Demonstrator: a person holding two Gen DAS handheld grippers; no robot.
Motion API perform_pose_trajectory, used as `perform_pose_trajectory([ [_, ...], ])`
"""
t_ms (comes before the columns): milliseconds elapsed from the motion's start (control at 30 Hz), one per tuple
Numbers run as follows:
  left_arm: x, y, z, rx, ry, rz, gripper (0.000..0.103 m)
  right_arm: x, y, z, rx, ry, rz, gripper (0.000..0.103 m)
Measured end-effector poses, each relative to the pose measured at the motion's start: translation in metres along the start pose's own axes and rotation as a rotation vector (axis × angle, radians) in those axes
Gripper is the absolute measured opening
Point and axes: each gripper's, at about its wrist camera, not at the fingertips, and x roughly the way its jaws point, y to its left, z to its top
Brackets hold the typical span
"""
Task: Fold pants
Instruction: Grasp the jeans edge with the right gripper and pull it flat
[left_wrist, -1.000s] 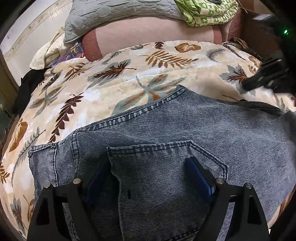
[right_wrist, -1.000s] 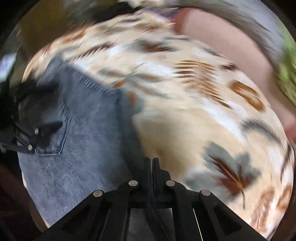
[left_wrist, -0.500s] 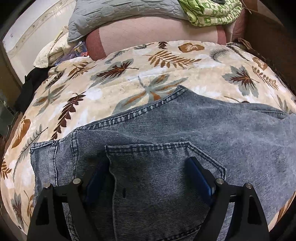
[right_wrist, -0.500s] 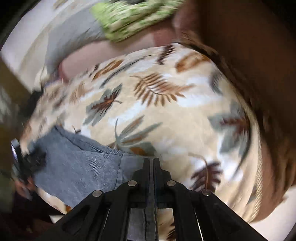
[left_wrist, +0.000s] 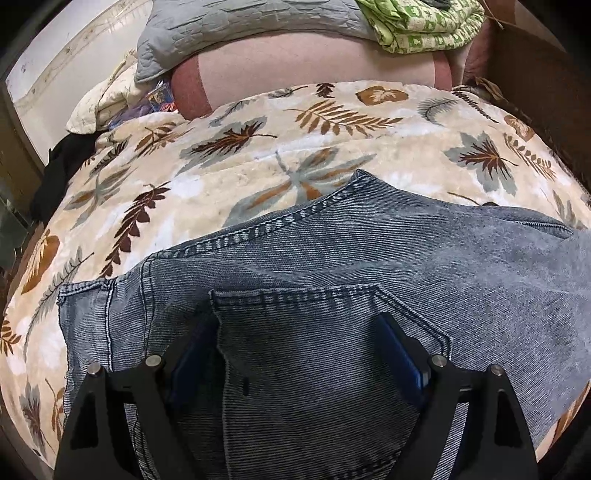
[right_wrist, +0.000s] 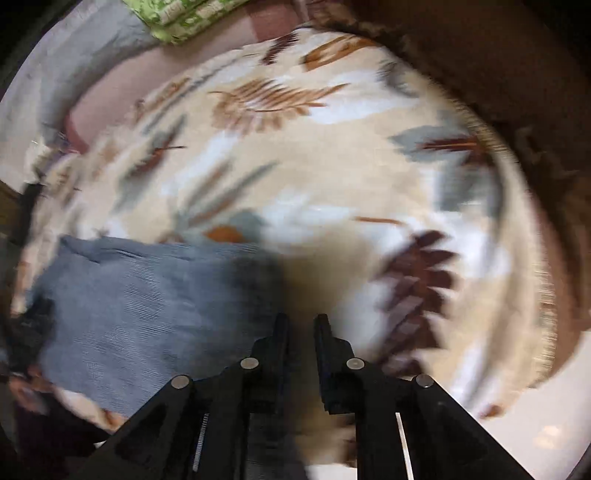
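Where the bed is covered by a cream plush blanket printed with brown, rust and grey-blue leaves, the grey-blue washed denim pants lie folded on its near half, back pocket up, with a hem edge reaching toward the right side. Behind the blanket sits a long pink bolster with darker red ends, and on it rest a grey quilted pillow and a folded lime-green patterned cloth. A pale wall closes the left side and brown panelling the right. A small colourful packet lies beside the bolster; its printing is too small to read, and no other writing shows. The left tool hangs over the back pocket with its blue-padded fingers spread wide, astride the pocket without pinching it. In the blurred right wrist view, the right tool has just been opening: a narrow gap shows, nothing between, at the pants' right edge.
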Motion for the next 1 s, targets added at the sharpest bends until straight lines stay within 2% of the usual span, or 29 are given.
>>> perform_pose_trajectory([
  [133,-0.001,-0.001,-0.001,0.001,-0.002,0.005,0.086,-0.015,-0.004,0.000,0.033,-0.098,0.094,0.015],
  [200,-0.004,0.001,-0.001,-0.008,-0.008,-0.004,0.086,-0.034,0.008,0.007,0.045,-0.163,0.171,0.015],
  [267,-0.008,0.003,0.000,-0.024,-0.020,-0.013,0.086,-0.045,0.030,0.016,-0.010,-0.199,0.206,0.017],
  [300,-0.010,0.005,0.000,-0.032,-0.025,-0.020,0.086,-0.050,0.052,0.022,-0.069,-0.199,0.234,0.022],
  [333,-0.012,0.006,0.002,-0.041,-0.031,-0.032,0.086,-0.050,0.069,0.027,-0.108,-0.185,0.250,0.035],
  [367,-0.014,0.008,0.003,-0.050,-0.038,-0.045,0.086,-0.049,0.090,0.031,-0.153,-0.171,0.257,0.055],
  [400,-0.015,0.008,0.003,-0.051,-0.041,-0.048,0.086,-0.048,0.111,0.033,-0.202,-0.165,0.258,0.063],
  [467,-0.014,0.008,0.005,-0.050,-0.041,-0.038,0.086,-0.043,0.143,0.036,-0.279,-0.163,0.291,0.067],
  [533,-0.012,0.008,0.005,-0.051,-0.031,-0.035,0.086,-0.027,0.187,0.042,-0.346,-0.121,0.338,0.067],
  [600,-0.009,0.009,0.004,-0.053,-0.016,-0.029,0.086,-0.010,0.217,0.042,-0.402,-0.082,0.349,0.067],
  [667,-0.010,0.012,0.003,-0.056,-0.011,-0.029,0.086,0.010,0.253,0.034,-0.478,-0.029,0.330,0.067],
  [767,-0.016,0.015,0.000,-0.043,-0.027,-0.011,0.086,0.033,0.290,0.014,-0.572,0.004,0.258,0.067],
  [833,-0.023,0.017,-0.004,-0.022,-0.052,0.033,0.086,0.041,0.304,0.000,-0.634,-0.018,0.198,0.067],
  [900,-0.034,0.022,-0.010,-0.008,-0.089,0.042,0.086,0.044,0.313,-0.018,-0.660,-0.069,0.149,0.067],
  [967,-0.040,0.027,-0.014,0.003,-0.107,0.070,0.086,0.058,0.316,-0.030,-0.667,-0.059,0.067,0.080],
  [1000,-0.039,0.029,-0.015,0.005,-0.104,0.093,0.086,0.060,0.315,-0.034,-0.656,-0.092,0.049,0.083],
])
